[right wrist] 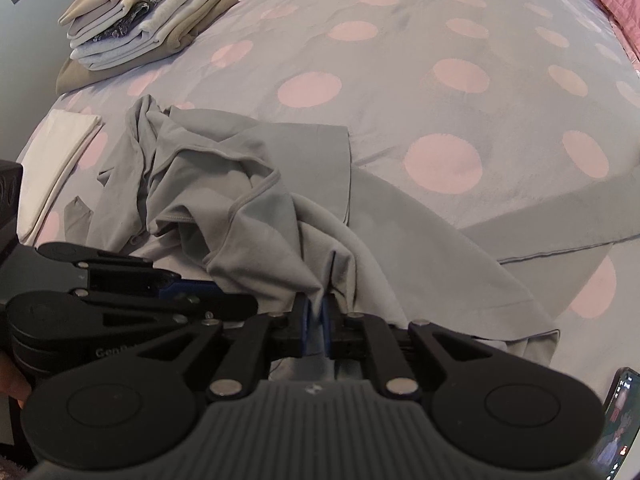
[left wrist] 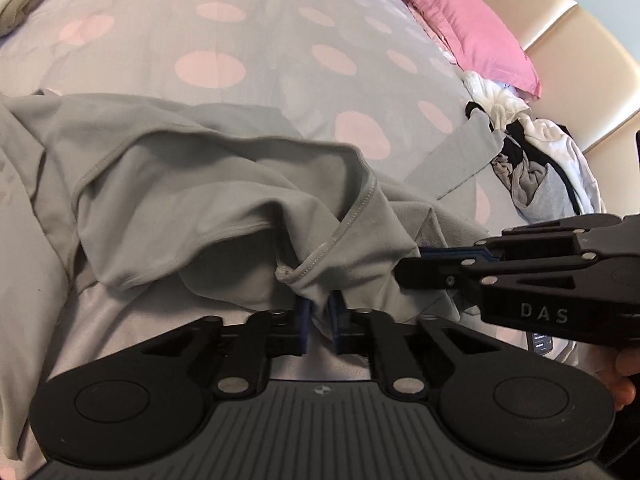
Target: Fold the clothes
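A: Where is the garment?

B: The grey garment (left wrist: 224, 208) lies rumpled on the near part of the bed cover (left wrist: 248, 32), grey with pink dots, with one stitched hem bunched up towards both grippers.

A: And the left gripper?

B: The left gripper (left wrist: 319, 320) has its blue pads pinched on a fold of that grey cloth, right at the hem; the jaws are nearly together with only fabric between them.

A: The right one?

B: The right gripper (right wrist: 316, 320) is likewise clamped on a bunch of the same garment, a thin wad of cloth between its pads. In the left wrist view it reaches in from the right, just beside the left gripper.

A: Anything else on the bed?

B: A stack of folded clothes (right wrist: 152, 16) at the far left corner, a folded white piece (right wrist: 56, 168) near it, a pink pillow (left wrist: 460, 20) and a heap of unfolded clothes (left wrist: 536, 160) by the headboard (left wrist: 560, 12)
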Motion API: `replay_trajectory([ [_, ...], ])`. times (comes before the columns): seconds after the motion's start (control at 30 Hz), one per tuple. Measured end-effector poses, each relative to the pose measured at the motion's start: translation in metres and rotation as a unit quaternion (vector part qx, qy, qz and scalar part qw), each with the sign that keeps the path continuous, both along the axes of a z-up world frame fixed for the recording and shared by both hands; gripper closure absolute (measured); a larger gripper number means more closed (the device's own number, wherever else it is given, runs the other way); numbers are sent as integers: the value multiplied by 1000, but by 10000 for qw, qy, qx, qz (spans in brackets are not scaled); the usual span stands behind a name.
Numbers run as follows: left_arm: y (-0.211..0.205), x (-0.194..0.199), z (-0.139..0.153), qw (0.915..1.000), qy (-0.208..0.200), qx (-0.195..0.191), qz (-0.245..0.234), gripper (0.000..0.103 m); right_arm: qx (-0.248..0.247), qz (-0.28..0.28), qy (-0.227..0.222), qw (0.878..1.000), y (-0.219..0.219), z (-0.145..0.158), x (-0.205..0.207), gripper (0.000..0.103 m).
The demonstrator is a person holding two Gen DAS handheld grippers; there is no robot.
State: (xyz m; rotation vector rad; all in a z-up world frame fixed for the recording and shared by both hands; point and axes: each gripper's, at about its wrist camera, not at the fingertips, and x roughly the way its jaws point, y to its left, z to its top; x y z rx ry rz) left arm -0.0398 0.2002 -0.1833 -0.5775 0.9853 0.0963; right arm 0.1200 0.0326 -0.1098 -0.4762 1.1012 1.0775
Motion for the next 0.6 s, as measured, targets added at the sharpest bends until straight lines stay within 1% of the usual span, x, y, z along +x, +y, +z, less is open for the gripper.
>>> replay_trajectory([
  [0.1,1,-8,12,9999,-134,38,68,101,7,85,87,9999,0,1,-4,93],
  [0.13,1,-11,17,9998,-183,54,91,101,24,144,186,9997,1,1,-5,96],
  [0.2,2,-21,31,9995,-272,96,127,101,108,303,409,9986,4,5,-12,98],
  [0.27,7,-34,49,9991,-367,133,172,101,195,480,473,9975,8,14,-23,98],
  [0.37,19,-58,72,9984,-417,103,368,101,351,741,607,9948,15,28,-40,98],
  [0.47,34,-87,92,9972,-336,265,612,101,612,1028,1179,9858,25,39,-57,99],
  [0.53,47,-107,103,9960,-148,286,837,101,686,1361,1303,9797,37,45,-78,99],
  [0.6,59,-121,106,9939,114,306,1057,101,717,1718,1249,9745,48,50,-102,99],
])
